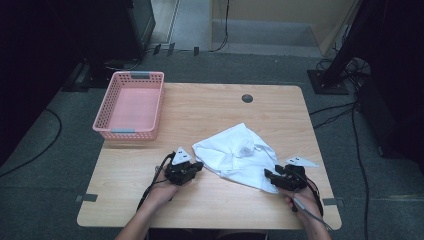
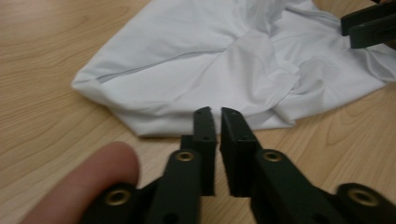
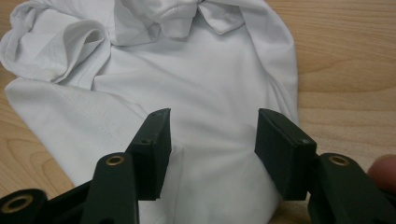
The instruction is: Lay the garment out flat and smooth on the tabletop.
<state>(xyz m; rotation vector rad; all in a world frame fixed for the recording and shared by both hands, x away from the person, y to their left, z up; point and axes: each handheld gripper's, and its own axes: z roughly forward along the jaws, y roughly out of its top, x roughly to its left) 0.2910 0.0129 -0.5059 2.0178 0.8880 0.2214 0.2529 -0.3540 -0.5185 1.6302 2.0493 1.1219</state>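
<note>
A crumpled white garment lies on the wooden table, right of centre. My left gripper rests on the table just off the garment's left edge. In the left gripper view the garment spreads ahead of the left gripper, whose jaws stand nearly together with nothing between them. My right gripper sits at the garment's near right corner. In the right gripper view the right gripper is open, its jaws spread wide just above the garment.
A pink plastic basket stands at the table's back left, with nothing in it. A dark round grommet sits near the far edge. The right gripper's jaws show at the top right of the left gripper view. Cables and black stands crowd the floor around the table.
</note>
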